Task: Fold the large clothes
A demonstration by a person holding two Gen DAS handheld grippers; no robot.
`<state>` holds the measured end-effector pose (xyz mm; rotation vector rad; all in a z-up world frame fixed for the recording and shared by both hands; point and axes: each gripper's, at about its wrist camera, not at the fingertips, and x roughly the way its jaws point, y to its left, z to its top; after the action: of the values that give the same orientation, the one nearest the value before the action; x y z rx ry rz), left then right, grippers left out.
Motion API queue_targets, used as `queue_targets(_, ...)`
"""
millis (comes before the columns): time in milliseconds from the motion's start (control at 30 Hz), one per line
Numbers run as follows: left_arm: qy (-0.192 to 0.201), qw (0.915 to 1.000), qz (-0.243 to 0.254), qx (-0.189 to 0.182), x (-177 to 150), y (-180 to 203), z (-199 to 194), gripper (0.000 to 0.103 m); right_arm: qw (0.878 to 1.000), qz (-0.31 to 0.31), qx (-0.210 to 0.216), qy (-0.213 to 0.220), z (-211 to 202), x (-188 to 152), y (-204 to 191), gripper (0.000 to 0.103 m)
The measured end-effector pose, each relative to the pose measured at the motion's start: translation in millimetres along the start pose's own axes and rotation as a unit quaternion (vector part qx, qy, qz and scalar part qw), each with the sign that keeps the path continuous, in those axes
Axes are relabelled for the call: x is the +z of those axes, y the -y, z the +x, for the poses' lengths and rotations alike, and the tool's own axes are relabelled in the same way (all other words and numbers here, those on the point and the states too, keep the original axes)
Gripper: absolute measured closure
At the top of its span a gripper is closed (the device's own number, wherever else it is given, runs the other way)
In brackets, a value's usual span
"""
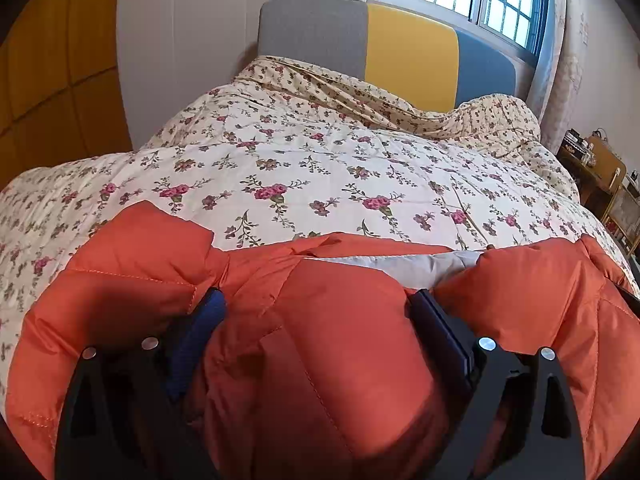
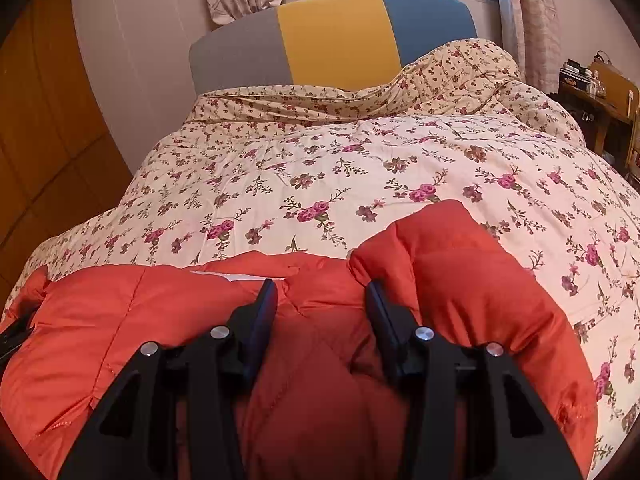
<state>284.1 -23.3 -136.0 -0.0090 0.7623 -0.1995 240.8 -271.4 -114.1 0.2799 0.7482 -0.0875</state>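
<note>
left tongs (image 1: 318, 300): pitched downward, jaws spread wide, blue pads (image 1: 200, 332) set far apart, orange padded fabric bulging between them | right tongs (image 2: 322, 294): pitched downward, jaws about half spread, pinching a ridge of the same fabric

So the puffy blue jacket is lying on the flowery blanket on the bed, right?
Almost. The jacket is orange, not blue; only the gripper pads are blue. Both wrist views show it. The rest holds: it is puffy and lies on the flowery blanket on the bed.
</note>
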Motion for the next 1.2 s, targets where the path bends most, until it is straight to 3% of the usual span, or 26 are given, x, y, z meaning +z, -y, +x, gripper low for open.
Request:
queue_targets(233, -0.013, 0.9989, 0.033, 0.03, 5.9, 5.4, -23.1, 0.009, 1.0, 0.002, 0.002, 0.0, 0.2, -0.8, 1.3, 0.057)
queue_targets(467, -0.005, 0.9972, 0.027, 0.069, 21.4, -31.8, -36.1, 0.003, 1.0, 0.002, 0.002, 0.002, -0.7, -0.6, 2.0, 0.056)
queue_targets(533, -0.013, 0.998, 0.027, 0.056, 17.4, -39.2, -25.1, 0.003, 1.0, 0.002, 0.003, 0.002, -1.1, -0.7, 2.3, 0.056)
queue_targets(667, -0.015, 0.9996, -0.024, -0.005, 6.1, -60.7, -8.7, 0.003, 1.0, 0.003, 0.002, 0.002, -1.1, -0.8, 2.6, 0.056)
queue_targets(867, -0.014, 0.9982, -0.047, -0.036, 0.8, -66.9, 2.1, 0.003, 1.0, 0.009, 0.012, 0.005, -4.1, -0.2, 3.9, 0.055)
queue_targets(1000, -0.012, 0.9983, -0.046, -0.034, -0.2, -67.4, 0.1, 0.003, 0.998, 0.034, 0.049, 0.029, -29.8, 5.0, 17.3, 0.051)
queue_targets(1133, -0.006, 0.9985, -0.045, -0.03, -1.7, -67.6, -3.4, 0.003, 0.997, 0.048, 0.027, 0.06, -56.9, 4.8, 39.2, 0.05)
queue_targets(1200, -0.005, 0.9986, -0.043, -0.03, -1.4, -66.8, -3.5, 0.003, 0.995, 0.075, 0.036, 0.047, -51.5, -0.1, 56.9, 0.05)
